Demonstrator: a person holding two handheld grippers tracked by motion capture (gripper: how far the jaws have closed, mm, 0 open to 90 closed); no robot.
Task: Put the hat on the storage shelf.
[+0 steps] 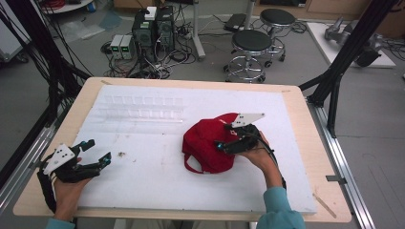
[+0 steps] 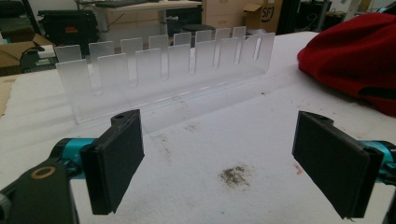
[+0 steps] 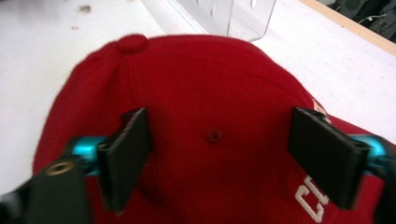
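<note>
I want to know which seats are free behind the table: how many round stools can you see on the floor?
2. The nearer stool stands just beyond the table's far edge; the farther stool is behind it, to its right. Others may be out of frame.

Bare white board (image 1: 143, 162) lies open between the red cap (image 1: 207, 143) and the left gripper (image 1: 95, 152); the clear rack (image 1: 143, 107) blocks the far side.

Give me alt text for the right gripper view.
The right gripper, jaws open, sits over the crown of a red fabric baseball cap with white embroidered lettering, jaws either side of an eyelet. Behind lie a white table cover and a clear acrylic slotted rack.
</note>
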